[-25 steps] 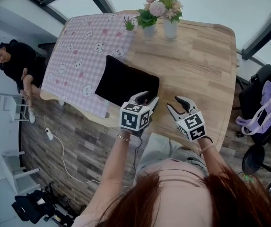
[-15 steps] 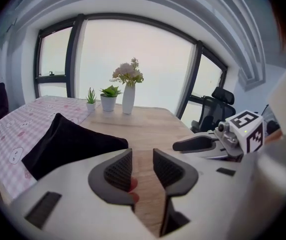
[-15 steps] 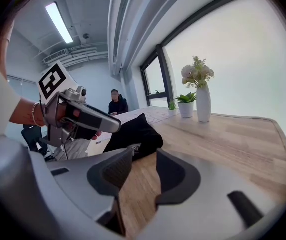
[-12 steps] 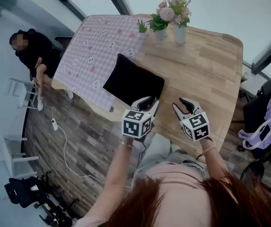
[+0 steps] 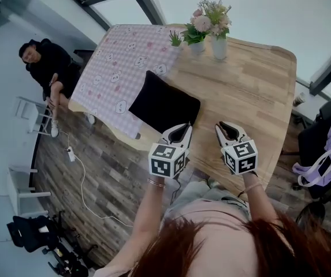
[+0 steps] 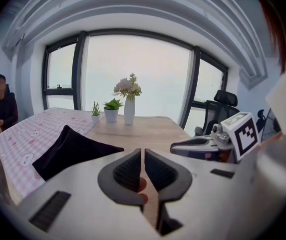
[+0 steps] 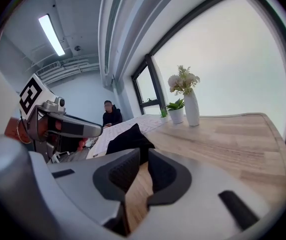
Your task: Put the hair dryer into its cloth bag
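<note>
Right now my left hand-held gripper [image 6: 142,159] hangs above the near edge of the surface [image 5: 255,82], its jaws having just been closing; they now stand pressed together with only a hairline between the ribbed pads, and nothing is caught there; my right hand-held gripper [image 7: 142,168] floats beside it, apart from it, over the bare wood; its jaws have also just been closing and sit nearly together, a slim gap left, through which I see only the wood grain; neither one touches anything. The black cloth bag [image 5: 164,104] lies flat-ish on the surface just beyond my left hand-held gripper, one corner raised in a peak, its far side resting on the pink checked tablecloth [image 5: 119,62] printed with small animal faces, its near side on the wood; what it holds I cannot tell. At the far end of the surface stand a white vase [image 5: 219,47] of pale flowers, a green plant in a white pot [image 5: 197,46] just beside it, and a smaller potted plant [image 5: 177,39] beside that. Off to the left, past the tablecloth's edge, a person in dark clothes [image 5: 47,68] sits well apart from the surface.
</note>
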`<state>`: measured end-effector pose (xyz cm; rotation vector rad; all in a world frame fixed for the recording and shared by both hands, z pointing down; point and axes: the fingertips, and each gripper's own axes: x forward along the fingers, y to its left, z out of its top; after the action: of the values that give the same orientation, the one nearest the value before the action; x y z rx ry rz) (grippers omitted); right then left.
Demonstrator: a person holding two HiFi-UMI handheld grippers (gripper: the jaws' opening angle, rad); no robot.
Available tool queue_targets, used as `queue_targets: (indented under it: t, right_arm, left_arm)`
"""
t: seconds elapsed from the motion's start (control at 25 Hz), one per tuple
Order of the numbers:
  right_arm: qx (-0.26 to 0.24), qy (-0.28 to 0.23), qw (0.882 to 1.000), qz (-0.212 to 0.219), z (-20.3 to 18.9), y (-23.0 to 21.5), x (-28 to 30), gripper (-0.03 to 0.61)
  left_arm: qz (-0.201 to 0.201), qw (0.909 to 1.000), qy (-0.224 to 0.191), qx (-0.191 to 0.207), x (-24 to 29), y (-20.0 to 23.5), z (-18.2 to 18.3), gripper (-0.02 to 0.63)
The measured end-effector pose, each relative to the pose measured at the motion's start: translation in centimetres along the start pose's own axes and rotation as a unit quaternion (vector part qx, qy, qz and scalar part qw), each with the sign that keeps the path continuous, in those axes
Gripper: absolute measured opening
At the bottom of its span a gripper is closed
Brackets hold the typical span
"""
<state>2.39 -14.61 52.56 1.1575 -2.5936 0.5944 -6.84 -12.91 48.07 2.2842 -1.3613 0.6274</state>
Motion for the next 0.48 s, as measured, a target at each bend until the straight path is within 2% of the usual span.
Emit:
queue_targets:
  t: [0.48]
  right_arm:
    - [-0.008, -0.02, 0.998, -0.056, 1.1, -0.4, -0.8, 0.001]
  left_arm:
    - [-0.022, 0.9969, -0.075, -0.005, -2.0, -0.7, 3.0, 0.02]
